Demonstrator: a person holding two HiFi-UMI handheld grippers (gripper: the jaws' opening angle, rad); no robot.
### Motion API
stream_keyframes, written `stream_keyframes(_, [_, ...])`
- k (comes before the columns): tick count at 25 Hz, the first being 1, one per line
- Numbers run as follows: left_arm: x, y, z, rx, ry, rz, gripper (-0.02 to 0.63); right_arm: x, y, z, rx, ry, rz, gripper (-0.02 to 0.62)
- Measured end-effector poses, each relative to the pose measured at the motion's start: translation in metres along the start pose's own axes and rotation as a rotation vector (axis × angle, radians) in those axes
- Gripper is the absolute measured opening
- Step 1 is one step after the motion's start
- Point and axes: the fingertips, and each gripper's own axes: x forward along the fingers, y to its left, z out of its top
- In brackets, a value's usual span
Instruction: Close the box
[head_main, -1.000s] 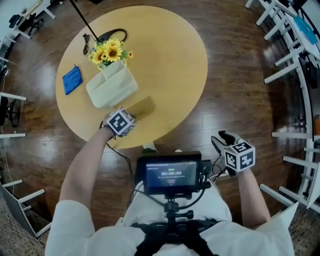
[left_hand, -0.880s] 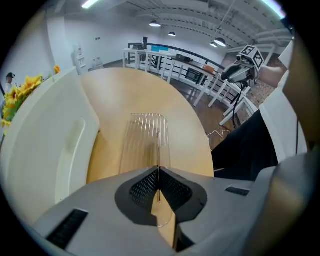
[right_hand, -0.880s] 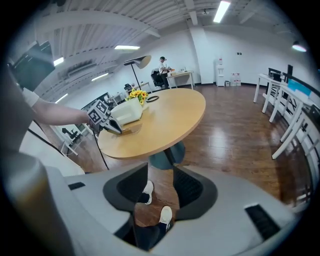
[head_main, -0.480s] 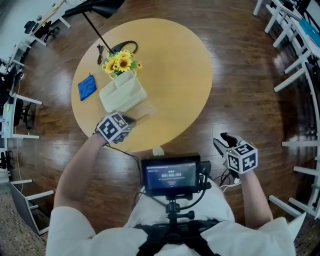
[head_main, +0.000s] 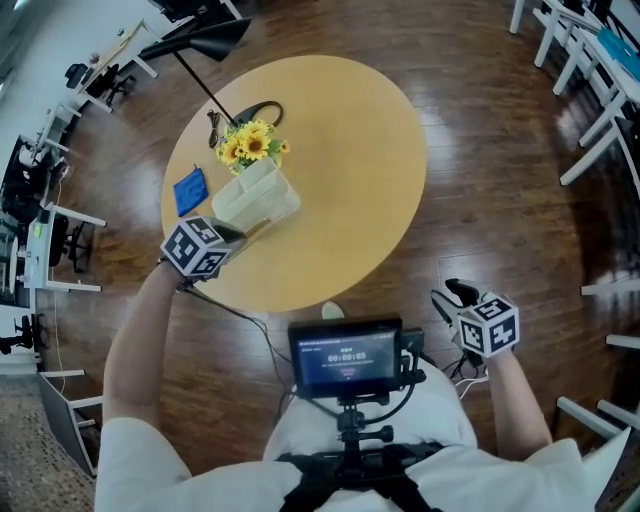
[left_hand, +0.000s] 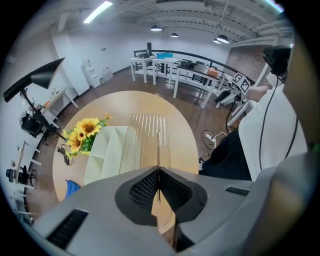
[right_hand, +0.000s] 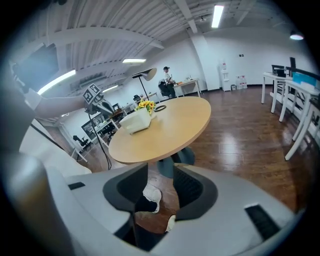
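Note:
A cream divided box stands open on the round wooden table, beside a bunch of sunflowers. My left gripper is shut on the near edge of the clear ribbed lid, which is held tilted above the box. In the left gripper view the lid's edge is pinched between the two pads. My right gripper hangs open over the floor, off the table's near right side, with nothing in it. The right gripper view shows the box far off.
Sunflowers, a blue cloth and a black cable lie at the table's far left. A black floor lamp stands behind it. White desks line the right. A small monitor sits on the chest rig.
The left gripper has lifted the clear lid off the tabletop and swung it up and over the box. The right gripper has stayed about where it was.

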Motion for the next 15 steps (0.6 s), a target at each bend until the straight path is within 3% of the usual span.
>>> stream_keyframes(8, [-0.001, 0.043, -0.002, -0.059, 0.007, 0.029, 0.006, -0.006, -0.003, 0.0, 0.003, -0.009, -0.012, 0.169])
stream_keyframes(15, [0.026, 0.065, -0.005, -0.06, 0.044, 0.015, 0.006, -0.003, -0.008, 0.001, 0.005, 0.028, -0.034, 0.169])
